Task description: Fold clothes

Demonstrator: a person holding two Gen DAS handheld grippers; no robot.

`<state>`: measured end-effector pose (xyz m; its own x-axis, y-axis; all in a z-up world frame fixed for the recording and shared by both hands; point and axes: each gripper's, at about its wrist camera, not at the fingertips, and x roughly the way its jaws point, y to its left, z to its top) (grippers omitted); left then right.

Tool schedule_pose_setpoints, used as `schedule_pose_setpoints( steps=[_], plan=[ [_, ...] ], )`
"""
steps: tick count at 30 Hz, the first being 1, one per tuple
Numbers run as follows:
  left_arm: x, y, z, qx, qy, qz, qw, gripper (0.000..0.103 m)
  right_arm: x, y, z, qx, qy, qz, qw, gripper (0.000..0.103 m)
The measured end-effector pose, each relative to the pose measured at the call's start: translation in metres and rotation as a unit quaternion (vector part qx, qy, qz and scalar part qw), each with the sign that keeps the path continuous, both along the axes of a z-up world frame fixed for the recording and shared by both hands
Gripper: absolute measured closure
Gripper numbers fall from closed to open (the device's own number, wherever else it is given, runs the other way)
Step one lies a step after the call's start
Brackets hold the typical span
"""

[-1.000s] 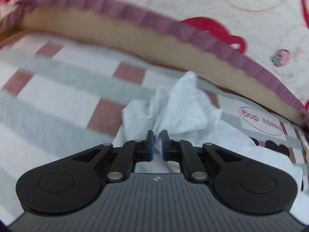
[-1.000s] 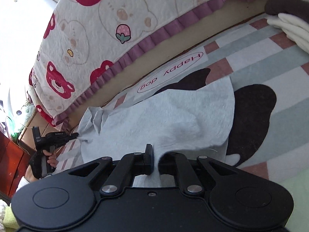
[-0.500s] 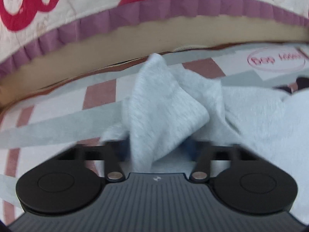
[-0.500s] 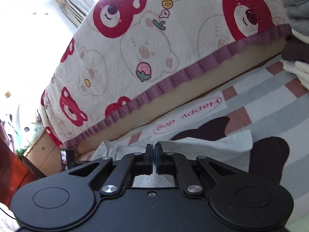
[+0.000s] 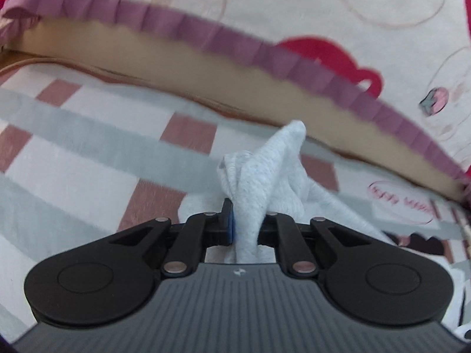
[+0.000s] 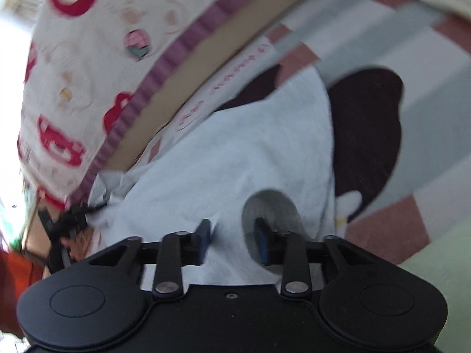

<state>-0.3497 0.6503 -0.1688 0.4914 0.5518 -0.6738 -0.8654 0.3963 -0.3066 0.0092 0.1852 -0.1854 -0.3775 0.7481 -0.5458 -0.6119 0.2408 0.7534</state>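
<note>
the right gripper [image 6: 232,239], clamped half a second ago, now stands open over the pale grey garment [image 6: 235,153]. the left gripper [image 5: 245,220] pinches a bunched fold again.

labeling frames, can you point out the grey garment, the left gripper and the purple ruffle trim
grey garment [image 6: 250,153]: right wrist view, its flat middle on the mat.
left gripper [image 5: 245,225]: left wrist view, between fingertips, pinching bunched cloth.
purple ruffle trim [image 5: 229,36]: left wrist view, mid-length along bedspread's edge.

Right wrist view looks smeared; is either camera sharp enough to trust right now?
Right wrist view: heavy motion blur on the bedspread and rug, window glare at far left. Left wrist view: background mildly blurred, but the pale grey garment in the left gripper reads crisp.
</note>
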Motion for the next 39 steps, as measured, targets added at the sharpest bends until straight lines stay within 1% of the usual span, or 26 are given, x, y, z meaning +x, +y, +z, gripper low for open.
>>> schedule_pose_setpoints(
  steps=[1,2,4,6,8,9,11,12,14,15,16,17,19,20,21,22,23,24,26,28,30,33,34,36,37,39],
  plan=[
    [0.002,-0.001,0.001,0.004,0.002,-0.003,1.0,0.094,0.003,0.002,-0.006,-0.001,0.015,-0.015,1.0,0.06],
    [0.004,-0.002,0.001,0.009,0.004,-0.005,0.9999,0.094,0.006,0.005,-0.009,0.002,0.026,-0.028,0.999,0.064],
    [0.006,-0.004,0.004,0.021,0.004,-0.011,0.9997,0.094,0.009,0.01,-0.002,0.037,0.025,-0.036,0.998,0.099],
    [-0.001,-0.007,0.012,0.037,-0.023,-0.007,0.999,0.094,0.012,0.002,0.038,0.114,0.002,-0.039,0.993,0.099],
    [-0.013,-0.006,0.021,0.033,-0.075,0.001,0.9966,0.094,0.015,-0.007,0.077,0.19,-0.021,-0.042,0.981,0.099],
    [-0.019,-0.004,0.023,0.031,-0.098,0.005,0.9947,0.094,0.017,-0.011,0.097,0.228,-0.033,-0.043,0.972,0.099],
    [-0.025,-0.003,0.027,0.027,-0.127,0.006,0.9915,0.094,0.02,-0.019,0.136,0.302,-0.056,-0.046,0.951,0.099],
    [-0.026,-0.003,0.029,0.023,-0.141,0.002,0.9898,0.093,0.021,-0.024,0.151,0.328,-0.068,-0.046,0.941,0.099],
    [-0.029,-0.003,0.027,-0.001,-0.168,0.005,0.9858,0.091,0.025,-0.037,0.158,0.323,-0.1,-0.043,0.94,0.099],
    [-0.031,-0.004,0.023,-0.023,-0.18,0.012,0.9834,0.089,0.025,-0.041,0.152,0.303,-0.112,-0.039,0.946,0.099],
    [-0.032,-0.004,0.017,-0.052,-0.182,0.021,0.9816,0.085,0.025,-0.044,0.138,0.273,-0.113,-0.032,0.955,0.099],
    [-0.032,-0.003,0.009,-0.083,-0.172,0.032,0.9812,0.083,0.024,-0.047,0.124,0.243,-0.115,-0.026,0.963,0.099],
    [-0.026,-0.003,-0.005,-0.114,-0.106,0.045,0.9868,0.083,0.023,-0.052,0.096,0.182,-0.117,-0.014,0.976,0.099],
    [-0.022,-0.003,-0.01,-0.123,-0.071,0.048,0.9887,0.081,0.022,-0.054,0.083,0.151,-0.118,-0.007,0.981,0.099],
    [-0.019,-0.003,-0.012,-0.124,-0.047,0.049,0.99,0.079,0.022,-0.057,0.069,0.12,-0.119,-0.001,0.986,0.099],
    [-0.017,-0.004,-0.01,-0.118,-0.038,0.048,0.9911,0.077,0.021,-0.059,0.056,0.095,-0.119,0.003,0.988,0.099],
    [-0.016,-0.006,-0.007,-0.11,-0.035,0.047,0.9922,0.075,0.02,-0.061,0.047,0.087,-0.113,0.001,0.99,0.099],
    [-0.014,-0.009,-0.002,-0.098,-0.031,0.045,0.9936,0.071,0.02,-0.06,0.042,0.084,-0.107,0.001,0.991,0.099],
    [-0.009,-0.017,0.011,-0.058,-0.017,0.043,0.9973,0.066,0.02,-0.059,0.035,0.079,-0.096,0.002,0.992,0.099],
    [-0.006,-0.03,0.026,-0.01,0.005,0.045,0.9989,0.061,0.017,-0.053,0.038,0.073,-0.099,0.013,0.992,0.099],
    [-0.008,-0.042,0.039,0.041,0.013,0.054,0.9976,0.059,0.017,-0.052,0.041,0.075,-0.095,0.015,0.993,0.098],
    [-0.014,-0.056,0.054,0.093,0.006,0.067,0.9934,0.054,0.015,-0.046,0.041,0.071,-0.085,0.016,0.994,0.096],
    [-0.012,-0.057,0.054,0.091,0.0,0.052,0.9945,0.051,0.016,-0.047,0.038,0.067,-0.08,0.016,0.994,0.095],
    [-0.003,-0.057,0.053,0.07,-0.014,0.008,0.9974,0.049,0.019,-0.048,0.032,0.06,-0.069,0.012,0.996,0.095],
    [0.006,-0.056,0.049,0.051,-0.019,-0.019,0.9984,0.048,0.02,-0.048,0.029,0.057,-0.063,0.008,0.996,0.095],
    [0.032,-0.055,0.038,-0.005,-0.018,-0.068,0.9975,0.047,0.023,-0.047,0.023,0.054,-0.05,-0.003,0.997,0.094]
  ],
)
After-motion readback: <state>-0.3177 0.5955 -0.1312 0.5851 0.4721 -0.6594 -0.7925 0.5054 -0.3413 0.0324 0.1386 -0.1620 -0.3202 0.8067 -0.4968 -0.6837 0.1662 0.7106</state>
